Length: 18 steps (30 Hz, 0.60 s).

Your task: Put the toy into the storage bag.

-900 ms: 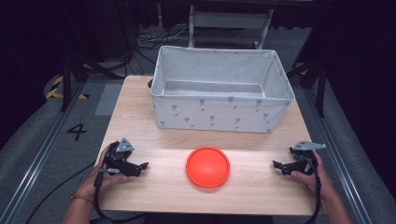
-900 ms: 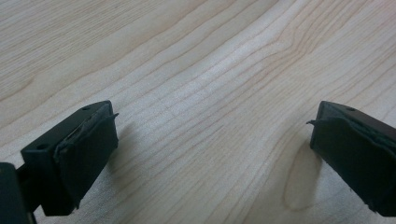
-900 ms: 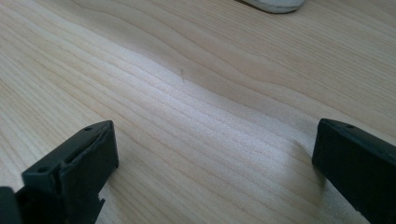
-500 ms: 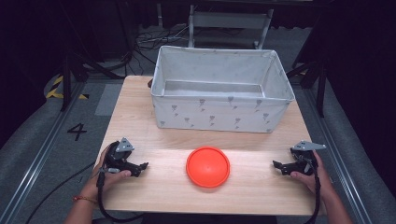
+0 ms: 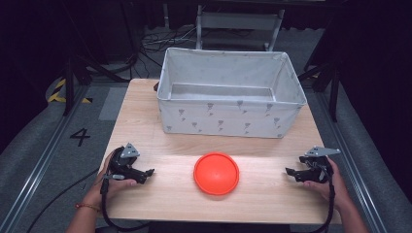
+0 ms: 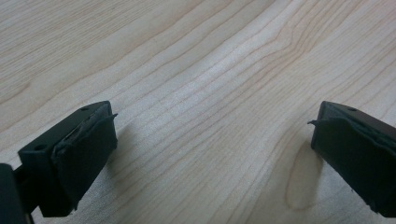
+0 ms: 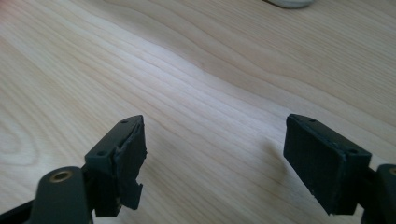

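Note:
An orange round disc [image 5: 216, 173] lies flat on the wooden table [image 5: 145, 121], near its front edge and midway between my hands. My left gripper [image 5: 148, 173] rests low on the table to the disc's left, pointing toward it. Its jaws stand open over bare wood [image 6: 210, 121] with nothing between them. My right gripper [image 5: 289, 173] sits to the disc's right, also pointing inward. It is open too, its black pads [image 7: 322, 163] wide apart above bare wood.
A large white fabric bin [image 5: 228, 94] with a small grey print stands at the back of the table, open at the top. A chair [image 5: 238, 22] and cables [image 5: 160, 41] lie on the floor beyond. Metal rails run along both table sides.

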Available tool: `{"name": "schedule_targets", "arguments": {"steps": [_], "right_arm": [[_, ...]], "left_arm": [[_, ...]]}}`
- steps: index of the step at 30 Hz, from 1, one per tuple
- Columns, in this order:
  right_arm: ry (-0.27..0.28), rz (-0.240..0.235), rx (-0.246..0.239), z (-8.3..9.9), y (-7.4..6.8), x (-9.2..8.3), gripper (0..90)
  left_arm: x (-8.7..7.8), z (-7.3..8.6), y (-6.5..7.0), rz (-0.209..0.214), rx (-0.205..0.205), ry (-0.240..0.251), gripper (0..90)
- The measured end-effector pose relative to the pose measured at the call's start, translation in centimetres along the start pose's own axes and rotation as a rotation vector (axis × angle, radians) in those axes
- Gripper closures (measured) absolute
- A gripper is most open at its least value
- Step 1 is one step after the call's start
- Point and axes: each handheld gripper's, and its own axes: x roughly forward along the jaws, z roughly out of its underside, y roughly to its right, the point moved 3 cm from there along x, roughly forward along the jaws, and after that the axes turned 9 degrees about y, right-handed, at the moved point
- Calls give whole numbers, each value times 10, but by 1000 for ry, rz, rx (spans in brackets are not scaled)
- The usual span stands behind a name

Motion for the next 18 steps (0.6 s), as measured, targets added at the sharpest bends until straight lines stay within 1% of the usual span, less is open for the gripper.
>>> {"name": "schedule_targets", "arguments": {"steps": [2,3,4,6,9,12,13,14,16,18], "right_arm": [[5,6,-14,-4,-4,-1,226],[5,6,-14,-4,-4,-1,226],[16,-10,-20,-10,-10,-3,229],[18,-12,-34,-13,-15,-4,230],[21,-40,-52,-17,-23,-4,235],[16,-45,-65,-20,-29,-3,235],[16,-45,-65,-20,-29,-3,235],[20,-52,-75,-23,-32,-2,234],[22,-66,-73,-25,-36,-3,228],[27,-93,-66,-29,-42,-3,234]], "left_arm": [[0,0,0,0,0,0,6],[0,0,0,0,0,0,6],[0,0,0,0,0,0,6],[0,0,0,0,0,0,6],[0,0,0,0,0,0,6],[0,0,0,0,0,0,6],[0,0,0,0,0,0,6],[0,0,0,0,0,0,6],[0,0,0,0,0,0,5],[0,0,0,0,0,0,5]]}}
